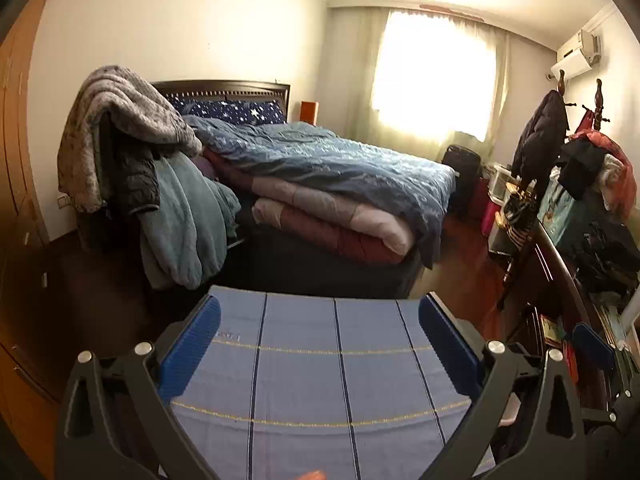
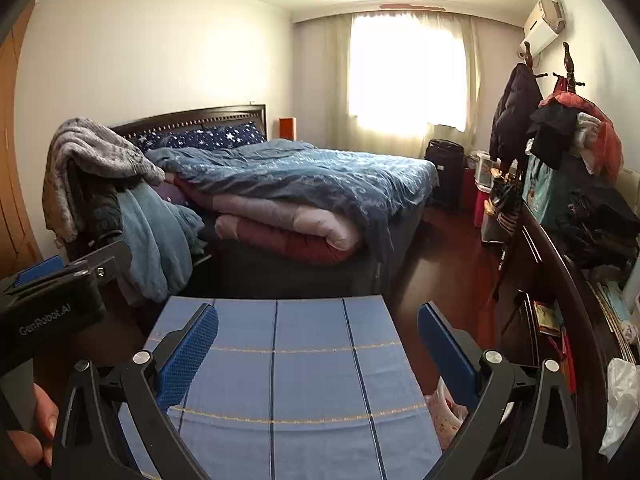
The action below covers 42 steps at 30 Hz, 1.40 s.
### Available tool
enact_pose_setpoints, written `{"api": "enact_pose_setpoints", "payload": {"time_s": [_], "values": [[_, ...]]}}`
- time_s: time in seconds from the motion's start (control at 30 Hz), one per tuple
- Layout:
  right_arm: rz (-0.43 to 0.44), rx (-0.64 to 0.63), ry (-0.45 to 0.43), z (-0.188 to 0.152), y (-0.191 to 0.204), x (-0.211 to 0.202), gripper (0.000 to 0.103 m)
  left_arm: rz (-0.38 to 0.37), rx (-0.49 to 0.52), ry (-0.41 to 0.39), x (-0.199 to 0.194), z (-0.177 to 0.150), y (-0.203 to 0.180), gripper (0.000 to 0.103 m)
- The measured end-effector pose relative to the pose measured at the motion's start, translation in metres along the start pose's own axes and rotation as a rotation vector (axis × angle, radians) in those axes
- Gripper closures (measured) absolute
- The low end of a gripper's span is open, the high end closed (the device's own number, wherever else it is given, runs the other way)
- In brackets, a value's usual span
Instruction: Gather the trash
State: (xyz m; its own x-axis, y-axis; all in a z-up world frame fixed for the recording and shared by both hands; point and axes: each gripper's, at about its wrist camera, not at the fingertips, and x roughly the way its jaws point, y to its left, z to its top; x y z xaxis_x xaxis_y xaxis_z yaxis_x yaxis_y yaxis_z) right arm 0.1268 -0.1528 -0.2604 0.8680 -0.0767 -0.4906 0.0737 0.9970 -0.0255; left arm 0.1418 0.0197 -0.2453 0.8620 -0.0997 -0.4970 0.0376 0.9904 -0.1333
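- room: bedroom; bed [image 1: 320,168] fills the frame centre in both views, heaped with a blue quilt and folded blankets; bright curtained window [image 1: 432,76] upper right; nothing on the bed reads as trash to me
- right edge of frame: cluttered dark dresser [image 2: 560,264] with a coat rack behind it, piled with clothes; too messy to sort item from rubbish
- lower centre, both views: table under a blue checked cloth [image 1: 320,360]; the part I see between the fingers is bare cloth, no litter on it
- left gripper [image 1: 320,344]: fingers spread wide apart over the cloth, nothing between the pads, nothing touched; a hand [image 2: 36,428] shows at lower left in the right wrist view
- right gripper [image 2: 320,348]: same, fingers fully apart, empty, hovering above the cloth's right part
- trash candidates: crumpled white plastic bag [image 2: 622,400] at the far lower right edge of the right wrist view, on or by the dresser; pale pink patterned thing [image 2: 446,412], maybe a bag or bin liner, just off the table's right edge, half hidden by the right finger; can't tell what it is
- progress, my judgement: nothing held, both tools empty; can't tell if anything is collected; white bag looks like what's left
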Motion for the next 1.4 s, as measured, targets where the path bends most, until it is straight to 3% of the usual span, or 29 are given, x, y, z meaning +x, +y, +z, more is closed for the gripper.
{"api": "enact_pose_setpoints", "payload": {"time_s": [0.23, 0.5, 0.77, 1.4], "values": [[-0.004, -0.007, 0.04, -0.012, -0.002, 0.001, 0.004, 0.026, 0.024, 0.041, 0.009, -0.015, 0.007, 0.004], [0.059, -0.044, 0.026, -0.039, -0.013, 0.013, 0.004, 0.082, 0.052, 0.006, 0.011, -0.044, -0.004, 0.004], [0.077, -0.027, 0.024, -0.053, -0.022, 0.028, 0.004, 0.074, 0.052, 0.035, 0.021, -0.072, -0.009, 0.004], [0.082, -0.08, 0.006, -0.055, -0.018, 0.019, 0.004, 0.09, 0.053, 0.026, 0.01, -0.071, -0.007, 0.004]]}}
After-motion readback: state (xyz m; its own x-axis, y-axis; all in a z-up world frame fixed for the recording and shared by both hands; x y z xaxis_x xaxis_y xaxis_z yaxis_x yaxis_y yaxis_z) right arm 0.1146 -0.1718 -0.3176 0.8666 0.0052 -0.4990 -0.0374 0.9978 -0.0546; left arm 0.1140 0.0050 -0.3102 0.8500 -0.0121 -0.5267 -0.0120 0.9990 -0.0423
